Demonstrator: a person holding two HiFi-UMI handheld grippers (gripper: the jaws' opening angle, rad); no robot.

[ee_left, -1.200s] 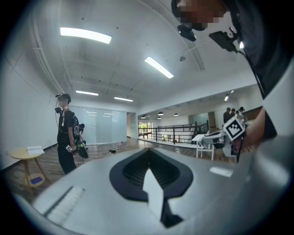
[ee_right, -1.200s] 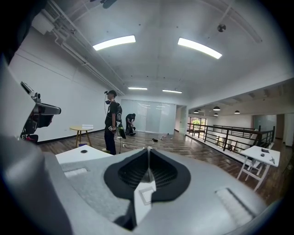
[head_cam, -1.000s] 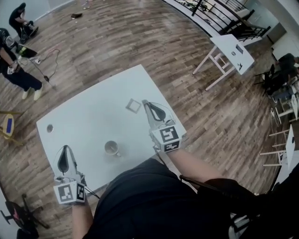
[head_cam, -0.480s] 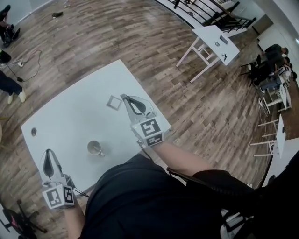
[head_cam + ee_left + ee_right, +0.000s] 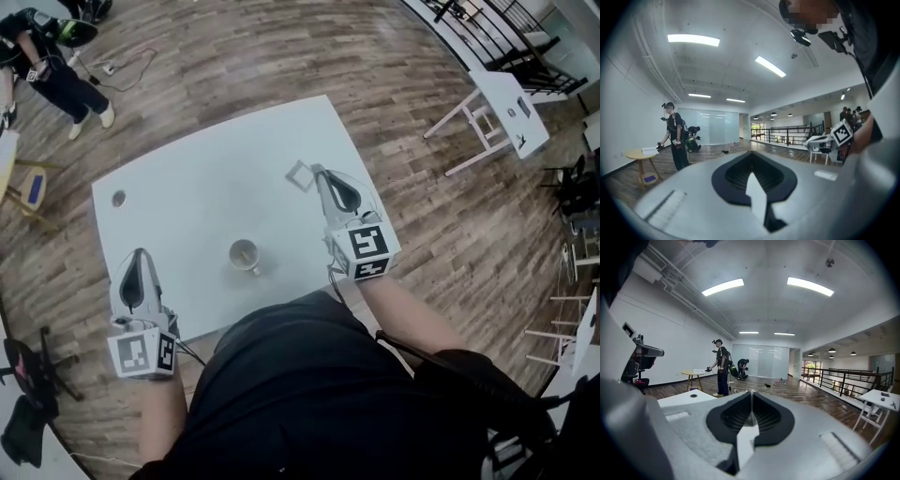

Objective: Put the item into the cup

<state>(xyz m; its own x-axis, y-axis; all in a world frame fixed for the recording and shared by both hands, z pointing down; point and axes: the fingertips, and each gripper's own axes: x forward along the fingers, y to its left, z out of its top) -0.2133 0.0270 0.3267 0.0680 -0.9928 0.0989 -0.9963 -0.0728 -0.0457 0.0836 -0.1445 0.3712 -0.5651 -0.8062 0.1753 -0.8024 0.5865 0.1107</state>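
A white cup [image 5: 244, 255] stands upright on the white table [image 5: 206, 178], near its front edge. The item, a small pale square frame [image 5: 298, 173], lies flat on the table to the cup's far right. My right gripper [image 5: 318, 172] is shut and empty, its tips just right of the frame and not gripping it. In the right gripper view the jaws [image 5: 751, 392] meet with nothing between them. My left gripper [image 5: 141, 253] hovers at the table's front left corner, well left of the cup. It is shut and empty too [image 5: 751, 153].
A small round hole [image 5: 118, 199] marks the table's left side. A person [image 5: 56, 70] stands on the wooden floor at the upper left, near a small yellow table [image 5: 28, 187]. Another white table [image 5: 502, 103] is at the upper right, and a chair base [image 5: 37, 370] at the lower left.
Only the head view has swung about. Both grippers keep their places beside the table, shut as before. Cup and square frame lie where they were.
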